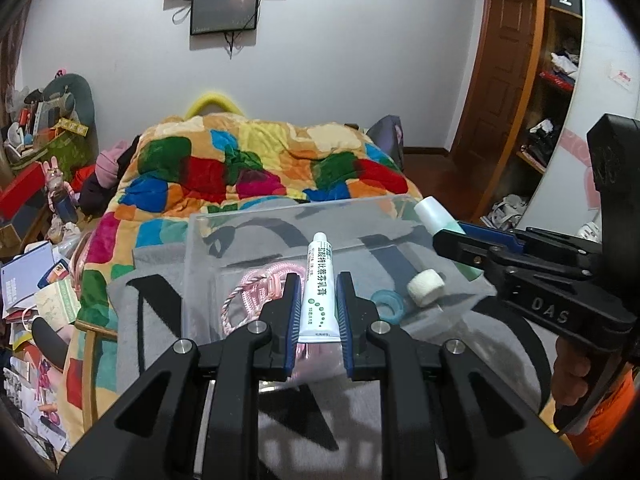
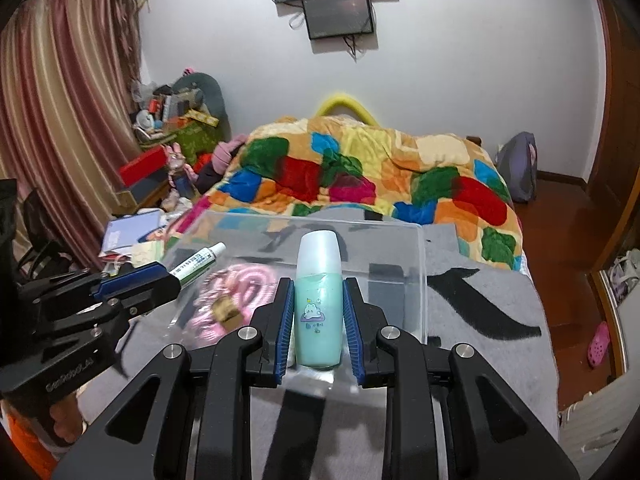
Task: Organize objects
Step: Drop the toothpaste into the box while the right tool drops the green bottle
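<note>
Clamped between the left gripper's (image 1: pixel 319 304) 2 blue pads, the white ointment tube (image 1: pixel 319 284) runs lengthwise, cap pointing away over the clear plastic box (image 1: pixel 196 240). Right gripper (image 2: pixel 319 312) squeezes the green bottle (image 2: pixel 319 300), cap forward, above that box.

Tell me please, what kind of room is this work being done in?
Most likely a lived-in bedroom. A bed under a patchwork blanket of many colours fills the middle, pink striped curtains hang at one side, and a dark flat screen is mounted on the white wall.
</note>
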Tool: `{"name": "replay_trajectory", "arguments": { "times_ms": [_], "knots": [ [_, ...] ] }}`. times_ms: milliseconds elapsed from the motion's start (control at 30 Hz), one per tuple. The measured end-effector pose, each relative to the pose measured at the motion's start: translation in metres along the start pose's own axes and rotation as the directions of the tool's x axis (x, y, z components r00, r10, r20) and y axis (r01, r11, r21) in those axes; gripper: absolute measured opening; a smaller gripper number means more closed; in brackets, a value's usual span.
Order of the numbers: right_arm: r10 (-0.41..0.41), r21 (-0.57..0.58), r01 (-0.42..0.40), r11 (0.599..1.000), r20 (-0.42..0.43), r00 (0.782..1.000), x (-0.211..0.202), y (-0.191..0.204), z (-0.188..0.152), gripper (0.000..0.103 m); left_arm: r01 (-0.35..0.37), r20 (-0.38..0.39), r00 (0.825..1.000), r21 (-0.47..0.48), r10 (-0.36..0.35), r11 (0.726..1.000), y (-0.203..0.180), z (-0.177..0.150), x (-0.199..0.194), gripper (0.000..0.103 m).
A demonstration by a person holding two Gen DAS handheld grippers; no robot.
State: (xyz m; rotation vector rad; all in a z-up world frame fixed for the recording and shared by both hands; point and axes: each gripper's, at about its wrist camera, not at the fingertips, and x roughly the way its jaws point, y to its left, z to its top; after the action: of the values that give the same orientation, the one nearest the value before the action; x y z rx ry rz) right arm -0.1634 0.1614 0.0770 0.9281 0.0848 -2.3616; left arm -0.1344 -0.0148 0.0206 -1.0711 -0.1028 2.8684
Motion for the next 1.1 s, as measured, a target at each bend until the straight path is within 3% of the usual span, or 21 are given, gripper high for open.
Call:
{"name": "replay_trajectory", "arguments": {
  "times_ms": [267, 433, 600, 867, 967, 1033, 1100],
  "knots": [
    [-0.007, 0.037, 0.011, 0.999, -0.121, 0.993, 0.052, -0.016, -0.006, 0.022, 0.009, -0.090, 0.996, -0.014, -0.010, 1.000, -0.003, 0.004, 0.047, 0.017],
    [-0.028, -0.002, 0.028, 1.000, -0.154, 0.988, 0.062, -0.014, -0.015, 0.022, 0.033, -0.138, 0.990, -0.040, -0.038, 0.999, -0.004, -0.002, 0.066, 0.017],
    [-0.028, -0.040, 0.022, 0.999, -0.160, 0.987, 0.056, -0.006, -0.014, 0.024, 0.037, -0.117, 0.992, -0.034, -0.041, 0.999, -0.005, -0.005, 0.057, 0.017],
    [-0.020, -0.075, 0.013, 0.997, -0.082, 0.996, 0.016, 0.006, -0.013, 0.024, 0.020, -0.037, 0.999, -0.028, -0.021, 0.999, -0.002, -0.010, 0.013, 0.017],
    [-0.008, -0.091, 0.004, 0.996, -0.047, 0.999, -0.002, 0.013, -0.016, 0.034, 0.015, -0.017, 1.000, -0.029, -0.016, 0.999, -0.001, -0.013, -0.001, 0.020],
    [-0.010, -0.098, 0.009, 0.995, -0.015, 1.000, -0.014, 0.016, -0.019, 0.049, 0.008, 0.001, 1.000, -0.029, -0.008, 1.000, -0.001, -0.017, -0.014, 0.027],
    [-0.015, -0.106, 0.016, 0.994, 0.015, 1.000, -0.025, 0.020, -0.024, 0.056, -0.001, 0.018, 1.000, -0.033, 0.002, 0.999, 0.000, -0.021, -0.023, 0.037]
  ]
}}
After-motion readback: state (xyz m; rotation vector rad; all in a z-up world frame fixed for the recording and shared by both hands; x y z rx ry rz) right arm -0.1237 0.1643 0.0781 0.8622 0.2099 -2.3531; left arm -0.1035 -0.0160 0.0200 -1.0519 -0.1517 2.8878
